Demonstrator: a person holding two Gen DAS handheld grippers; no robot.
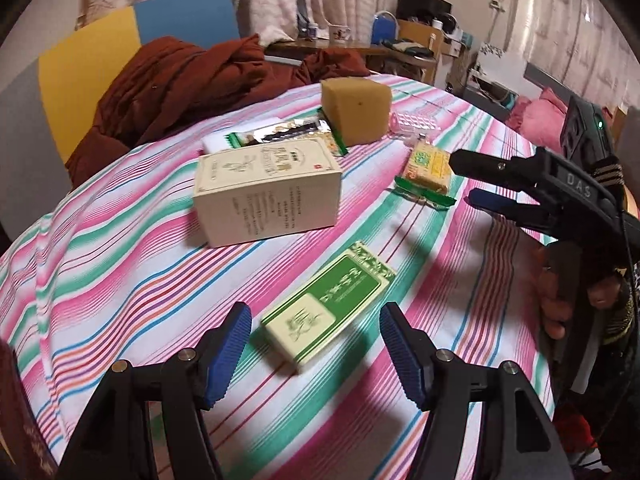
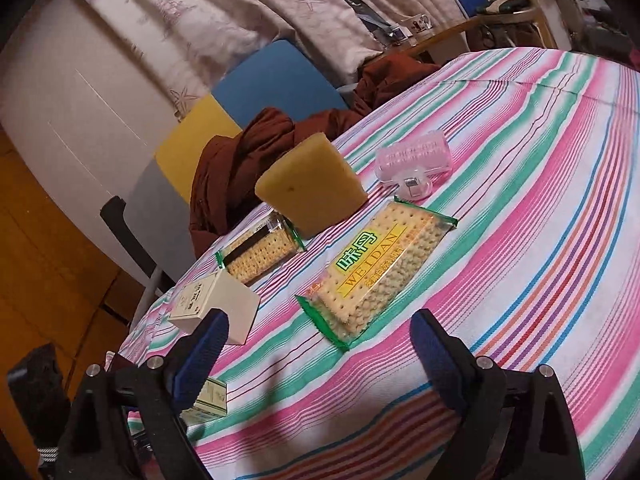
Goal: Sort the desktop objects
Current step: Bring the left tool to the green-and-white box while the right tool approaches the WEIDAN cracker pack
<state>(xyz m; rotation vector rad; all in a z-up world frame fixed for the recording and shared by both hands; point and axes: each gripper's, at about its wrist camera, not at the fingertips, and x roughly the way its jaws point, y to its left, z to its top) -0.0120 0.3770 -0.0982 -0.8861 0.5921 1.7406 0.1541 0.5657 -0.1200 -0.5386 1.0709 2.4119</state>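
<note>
Nearest to us in the left wrist view, our left tongs [image 1: 316,344] hang spread wide above the striped tabletop [image 1: 120,280], holding nothing, and the green and cream flat box [image 1: 328,306] lies flat on the cloth between the two blue pads, apart from both. To the right of it our right tongs [image 1: 460,178] reach in from the side, gripped by a hand [image 1: 560,300], with the two fingers parted and nothing between them. In the right wrist view those right tongs [image 2: 320,356] also stand wide and empty over the tabletop [image 2: 540,240], and just beyond their tips lies the cracker packet [image 2: 376,268] with its yellow and green label, flat on the stripes. Left of it, near the edge, sits the cream carton [image 2: 216,306], which in the left wrist view shows as a tall printed box [image 1: 268,192] lying on its side past the green one. Behind the carton rests a second cracker packet [image 2: 260,254], and just beyond that stands the yellow sponge block [image 2: 312,188], touching or nearly touching the packet; we cannot tell which. Right of the sponge lies a small pink clear case [image 2: 416,160]. Farthest off, a rust-brown cloth [image 1: 180,88] is heaped at the tabletop's far edge, against a chair [image 1: 120,60] of yellow and blue panels.
</note>
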